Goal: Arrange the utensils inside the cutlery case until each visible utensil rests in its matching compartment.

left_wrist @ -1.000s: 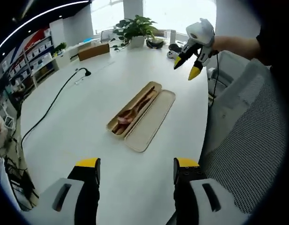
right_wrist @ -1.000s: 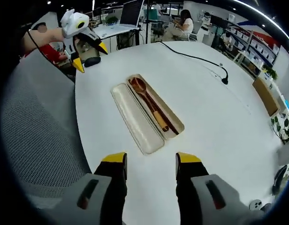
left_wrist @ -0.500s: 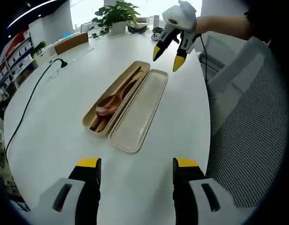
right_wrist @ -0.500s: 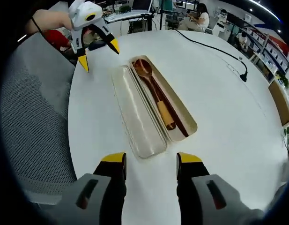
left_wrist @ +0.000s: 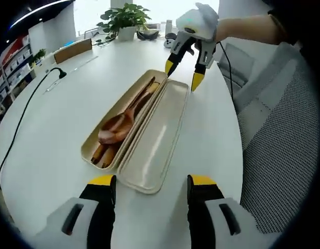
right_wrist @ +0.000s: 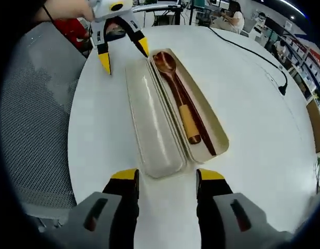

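— Fingers first: how did they stand?

— Both pairs were spread wide and held nothing. My left gripper hovered at one end of the case, and my right gripper at the other end, each above the table and touching nothing.

— Where were the utensils?

— The wooden spoon lay lengthwise in the tray half, with the chopsticks alongside it on the far side from the lid. The lid lay open, flat beside the tray. I could not tell whether the tray had separate slots.

— How would you have handled the step?

— I judged the pieces already sat in the tray. I would have come down slowly over the spoon's handle, pinched it across its narrow width, and steadied the case rim with the other gripper so the light case did not slide.
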Action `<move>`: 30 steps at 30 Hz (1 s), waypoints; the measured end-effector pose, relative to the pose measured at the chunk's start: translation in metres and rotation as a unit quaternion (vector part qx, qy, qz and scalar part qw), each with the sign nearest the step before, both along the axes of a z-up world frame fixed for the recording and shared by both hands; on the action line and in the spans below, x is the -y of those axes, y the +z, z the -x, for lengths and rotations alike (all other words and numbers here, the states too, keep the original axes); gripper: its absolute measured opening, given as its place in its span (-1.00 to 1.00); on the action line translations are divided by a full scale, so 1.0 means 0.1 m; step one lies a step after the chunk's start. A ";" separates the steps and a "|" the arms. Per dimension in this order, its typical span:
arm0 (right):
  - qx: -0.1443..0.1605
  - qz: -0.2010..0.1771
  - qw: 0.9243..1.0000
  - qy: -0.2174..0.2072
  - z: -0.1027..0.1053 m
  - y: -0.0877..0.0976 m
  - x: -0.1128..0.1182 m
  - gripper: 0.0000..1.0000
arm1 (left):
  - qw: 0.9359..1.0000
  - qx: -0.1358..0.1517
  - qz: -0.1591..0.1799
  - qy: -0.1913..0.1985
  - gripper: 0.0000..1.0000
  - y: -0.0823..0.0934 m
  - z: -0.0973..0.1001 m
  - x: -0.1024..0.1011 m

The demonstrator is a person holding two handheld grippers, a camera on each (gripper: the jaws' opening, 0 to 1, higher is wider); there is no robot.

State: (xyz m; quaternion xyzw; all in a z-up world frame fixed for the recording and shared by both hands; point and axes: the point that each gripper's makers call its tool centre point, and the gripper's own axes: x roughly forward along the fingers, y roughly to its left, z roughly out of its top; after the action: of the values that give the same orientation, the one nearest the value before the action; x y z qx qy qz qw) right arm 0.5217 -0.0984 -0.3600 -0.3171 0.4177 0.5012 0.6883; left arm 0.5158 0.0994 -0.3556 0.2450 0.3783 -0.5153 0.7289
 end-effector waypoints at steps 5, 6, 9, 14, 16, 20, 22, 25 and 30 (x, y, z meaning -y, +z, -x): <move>-0.004 -0.010 1.000 0.010 -0.02 0.00 -0.06 -0.18 | 1.000 0.002 0.001 0.001 0.10 -0.01 -0.01 0.01; -0.007 -0.009 1.000 0.011 -0.01 0.00 -0.06 -0.19 | 1.000 -0.001 0.003 0.002 0.09 -0.01 -0.01 0.02; -0.006 -0.011 1.000 0.012 0.05 0.00 -0.08 -0.21 | 1.000 -0.002 0.005 0.007 0.07 -0.01 0.06 0.02; -0.009 -0.015 1.000 0.018 0.20 0.00 -0.11 -0.21 | 0.999 0.029 0.000 -0.015 0.01 -0.02 0.15 0.03; -0.007 -0.010 0.999 0.039 0.27 0.00 -0.13 -0.22 | 1.000 0.024 -0.006 -0.016 -0.08 -0.03 0.18 0.03; -0.017 0.025 0.996 0.088 0.39 -0.01 -0.10 -0.24 | 0.999 0.023 -0.009 -0.031 -0.13 -0.03 0.20 0.04; -0.015 0.037 0.993 0.108 0.41 -0.02 -0.11 -0.24 | 0.999 0.025 -0.009 -0.037 -0.13 -0.03 0.20 0.04; -0.010 0.034 0.992 0.122 0.40 -0.02 -0.21 -0.22 | 0.999 0.024 -0.011 -0.039 -0.14 -0.04 0.19 0.05; 0.000 0.040 0.987 0.155 0.39 -0.01 -0.36 -0.21 | 0.997 0.045 -0.017 -0.064 -0.17 -0.02 0.23 0.07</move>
State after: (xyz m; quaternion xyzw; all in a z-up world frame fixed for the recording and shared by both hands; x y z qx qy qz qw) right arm 0.4823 -0.0627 -0.3611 -0.4053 0.3834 0.5849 0.5888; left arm 0.4931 0.0923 -0.3577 0.3043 0.3373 -0.5423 0.7068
